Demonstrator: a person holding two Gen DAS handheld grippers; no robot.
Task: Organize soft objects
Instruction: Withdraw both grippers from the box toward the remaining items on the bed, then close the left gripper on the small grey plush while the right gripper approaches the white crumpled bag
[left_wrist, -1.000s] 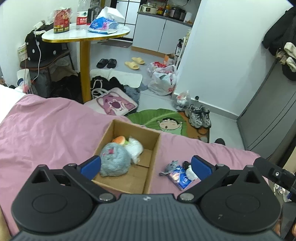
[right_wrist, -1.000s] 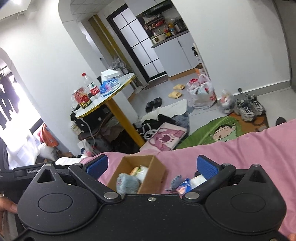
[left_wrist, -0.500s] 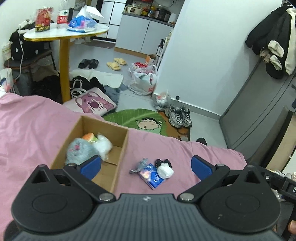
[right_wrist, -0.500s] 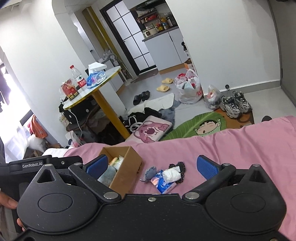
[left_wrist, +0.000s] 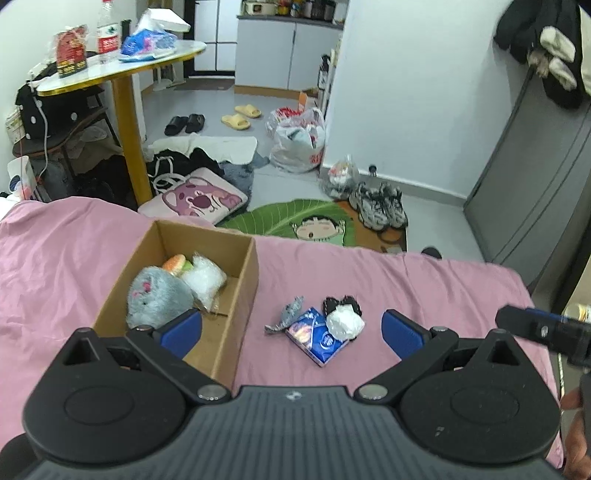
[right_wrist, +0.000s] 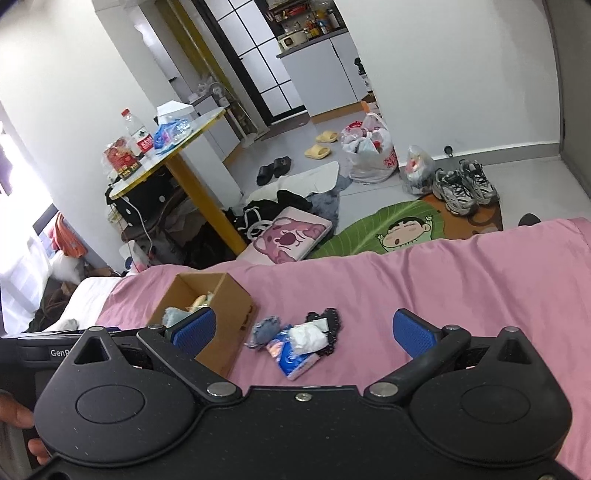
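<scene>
A cardboard box (left_wrist: 240, 266) sits on the pink bed sheet (left_wrist: 406, 280). It holds a grey plush (left_wrist: 155, 295), a small burger toy (left_wrist: 177, 263) and a white wrapped bundle (left_wrist: 205, 278). To its right lies a small pile: a blue tissue pack (left_wrist: 317, 338), a white wad (left_wrist: 343, 323), a black lacy piece (left_wrist: 332, 304) and a grey scrap (left_wrist: 291, 312). My left gripper (left_wrist: 291, 330) is open and empty just short of the pile. My right gripper (right_wrist: 303, 328) is open and empty, with the same pile (right_wrist: 299, 341) between its fingers. The box also shows in the right wrist view (right_wrist: 221, 295).
The bed's far edge drops to a floor with a pink bear cushion (left_wrist: 195, 199), a green cartoon mat (left_wrist: 295, 221), sneakers (left_wrist: 380, 205) and bags. A round yellow-legged table (left_wrist: 125, 70) stands at the left. The right gripper's body (left_wrist: 546, 328) shows at the right edge.
Both views have shifted: the left gripper swung right from over the box toward the pile. The right gripper came lower and closer to the pile. Both stayed open.
</scene>
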